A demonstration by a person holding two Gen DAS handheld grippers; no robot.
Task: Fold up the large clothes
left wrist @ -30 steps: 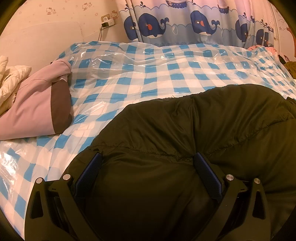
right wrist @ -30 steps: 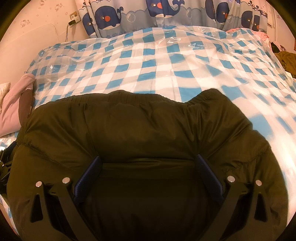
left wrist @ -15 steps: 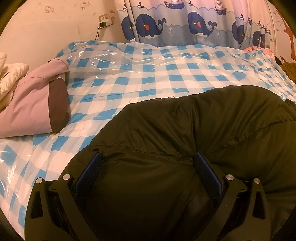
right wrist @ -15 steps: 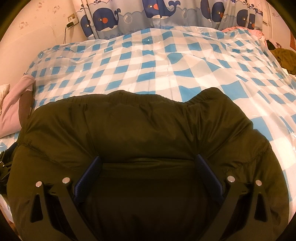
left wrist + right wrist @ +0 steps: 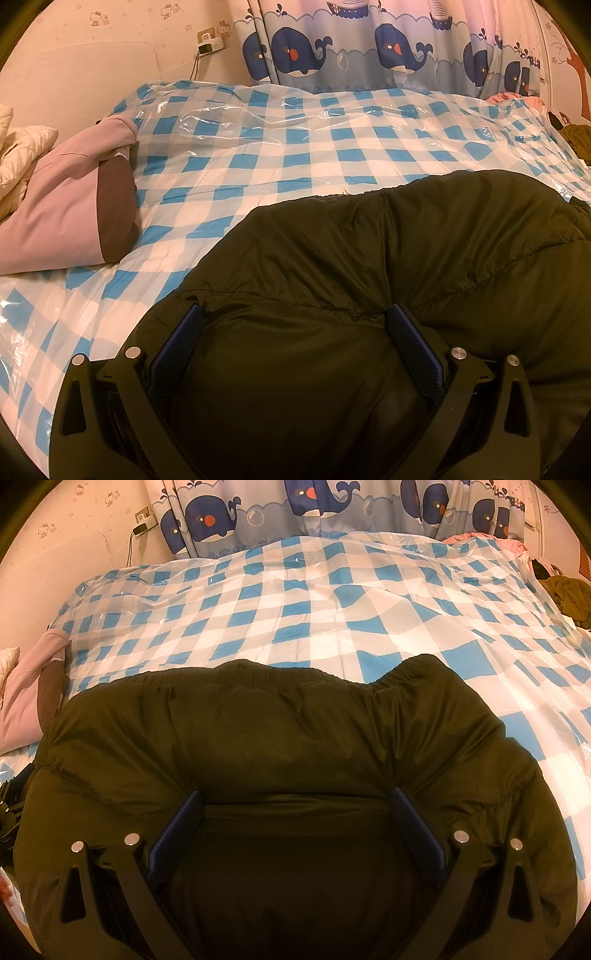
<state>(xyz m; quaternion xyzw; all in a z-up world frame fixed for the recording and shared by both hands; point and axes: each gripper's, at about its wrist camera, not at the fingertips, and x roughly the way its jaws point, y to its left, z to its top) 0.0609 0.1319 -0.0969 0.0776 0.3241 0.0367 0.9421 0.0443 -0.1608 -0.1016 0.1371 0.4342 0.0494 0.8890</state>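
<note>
Resting on the dark puffy jacket, both claws gape wide.

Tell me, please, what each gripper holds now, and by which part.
Nothing is clearly held. The left gripper and right gripper both have fingers spread wide over the dark green jacket, with the puffy fabric bulging between them, not pinched.

Right gripper fingers spread wide, seemingly pressing the dark jacket.
</note>
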